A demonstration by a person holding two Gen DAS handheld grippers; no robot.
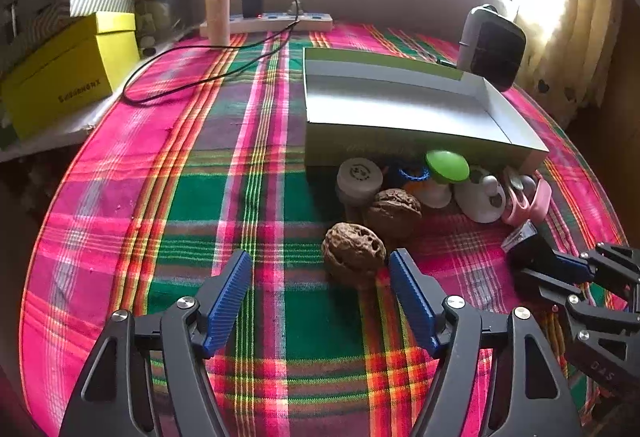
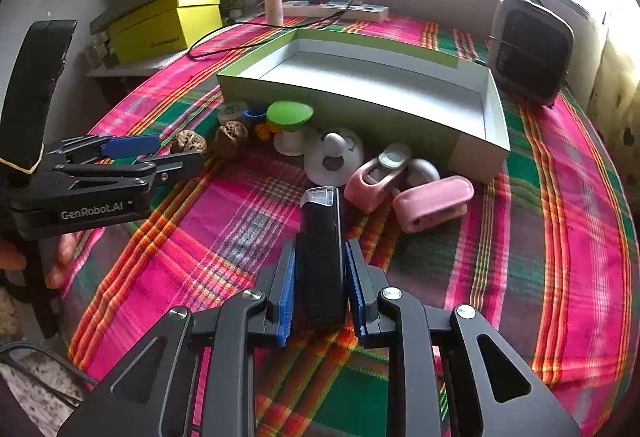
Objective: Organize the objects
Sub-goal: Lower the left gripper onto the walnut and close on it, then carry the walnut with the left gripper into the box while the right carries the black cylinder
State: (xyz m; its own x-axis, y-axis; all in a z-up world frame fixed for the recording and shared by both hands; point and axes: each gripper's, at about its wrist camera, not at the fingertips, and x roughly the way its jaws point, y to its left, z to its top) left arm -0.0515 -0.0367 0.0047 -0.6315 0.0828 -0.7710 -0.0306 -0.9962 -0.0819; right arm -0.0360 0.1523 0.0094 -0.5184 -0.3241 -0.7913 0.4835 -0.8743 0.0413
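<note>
My left gripper (image 1: 319, 257) is open over the plaid tablecloth. A brown walnut (image 1: 354, 255) lies between its fingertips, close to the right blue pad and not gripped. A second walnut (image 1: 394, 211) sits just behind it. My right gripper (image 2: 322, 269) is shut on a black oblong device with a clear cap (image 2: 322, 237), and both pads press its sides. Ahead stands an open green-and-white box (image 2: 494, 109), empty inside. Along its front wall lie a green-topped white stand (image 2: 290, 115), a white round piece (image 2: 334, 157), two pink clips (image 2: 432, 203), a grey cap (image 1: 358, 179) and a blue ring (image 1: 412, 173).
A yellow box (image 1: 68, 77) sits on a shelf at the left. A power strip (image 1: 280, 22) with a black charger and its trailing cable (image 1: 180, 93) lies at the back, beside an upright tube (image 1: 218, 1). A dark appliance (image 2: 530, 49) stands behind the box at right.
</note>
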